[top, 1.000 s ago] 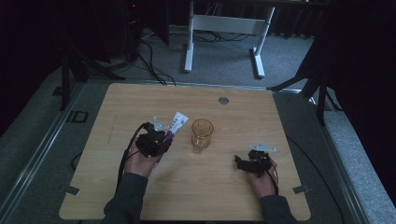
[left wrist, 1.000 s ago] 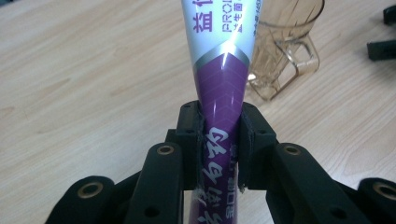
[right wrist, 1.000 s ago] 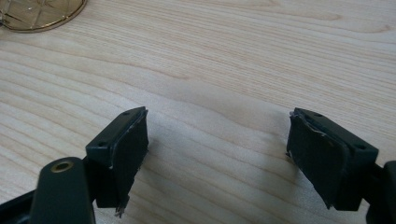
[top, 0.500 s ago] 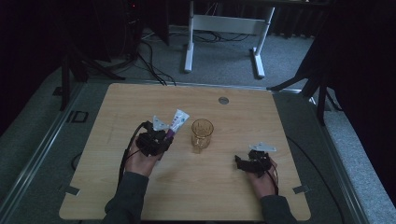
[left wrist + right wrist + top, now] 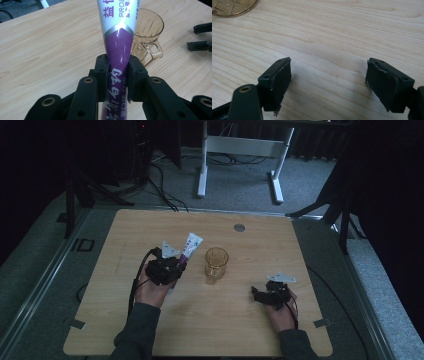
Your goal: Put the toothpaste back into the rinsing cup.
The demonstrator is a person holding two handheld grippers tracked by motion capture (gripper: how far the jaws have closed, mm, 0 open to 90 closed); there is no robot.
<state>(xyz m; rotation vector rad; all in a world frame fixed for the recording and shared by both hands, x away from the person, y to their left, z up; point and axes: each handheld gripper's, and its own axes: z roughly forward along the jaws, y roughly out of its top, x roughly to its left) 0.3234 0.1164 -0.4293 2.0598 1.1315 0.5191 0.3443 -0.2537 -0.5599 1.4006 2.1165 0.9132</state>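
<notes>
The tube has barely moved since a moment ago; its far end now leans a little closer to the glass cup, and the right hand has stayed where it was.

Closest to me, the person's two sleeves come in over the near edge of the wooden surface (image 5: 125, 330). The right hand-held gripper (image 5: 256, 294) sits low over the wood on the right side, and its jaws are wide apart with nothing between them. In the right gripper view, bare wood shows between the two black pads (image 5: 278, 82).

A bit farther in on the left, the left hand-held gripper (image 5: 176, 268) is squeezed tight on a purple and white tube (image 5: 188, 249). In the left gripper view its jaws pinch the purple part of the tube (image 5: 117, 47) from both sides. The white end points away and up, tilted toward the cup.

Just beside the tube, near the middle of the surface, stands a gold-tinted glass cup (image 5: 216, 264) with a handle. It is upright. I cannot tell if the tube touches it.

Farther back on the wood there is a small grey round cap (image 5: 239, 227). Past the surface, white table legs (image 5: 202, 165) stand on the grey floor with cables around them.
</notes>
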